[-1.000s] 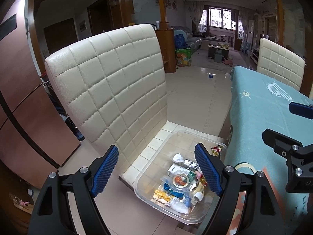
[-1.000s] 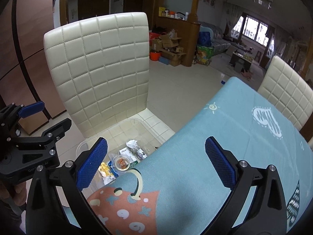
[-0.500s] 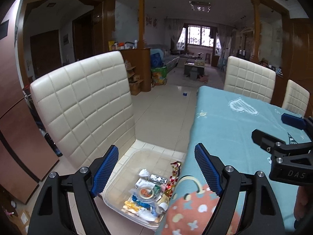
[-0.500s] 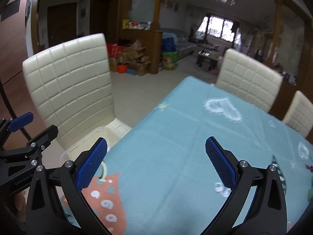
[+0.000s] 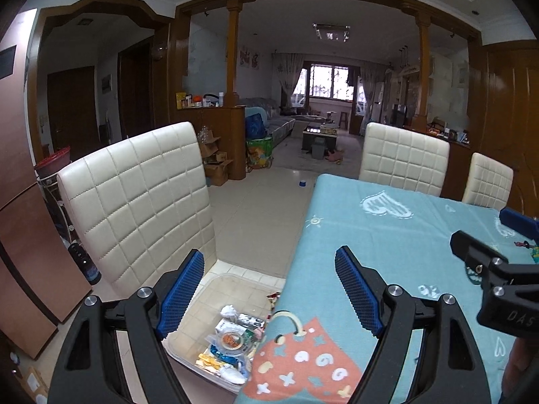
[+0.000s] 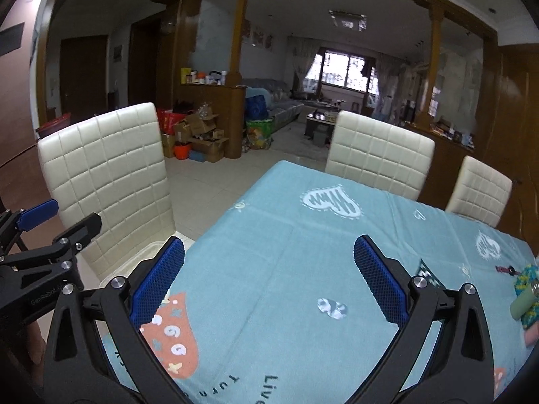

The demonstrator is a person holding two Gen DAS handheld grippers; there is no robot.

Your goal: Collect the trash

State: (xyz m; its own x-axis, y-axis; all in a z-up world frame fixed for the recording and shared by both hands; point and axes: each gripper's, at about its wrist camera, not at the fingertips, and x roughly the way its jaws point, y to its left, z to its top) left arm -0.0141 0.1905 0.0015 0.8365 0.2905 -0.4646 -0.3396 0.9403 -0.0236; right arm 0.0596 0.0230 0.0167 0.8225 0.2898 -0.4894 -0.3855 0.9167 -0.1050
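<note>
Both the left gripper [image 5: 269,289] and the right gripper [image 6: 268,277] stand wide, holding nothing, above the light-blue patterned tabletop [image 6: 303,252]. The clear plastic bin [image 5: 202,306] of wrappers and trash [image 5: 232,340] sits on the cream quilted chair [image 5: 141,198] beside the tabletop's edge.

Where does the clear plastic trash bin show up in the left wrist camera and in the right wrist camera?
Left wrist view: the clear plastic bin sits at bottom centre on the chair seat, holding wrappers, between the open left gripper fingers.
Right wrist view: only a sliver of its rim shows, left of the table edge, beside the open right gripper.
Shared landmark: the white quilted chair behind the bin.
</note>
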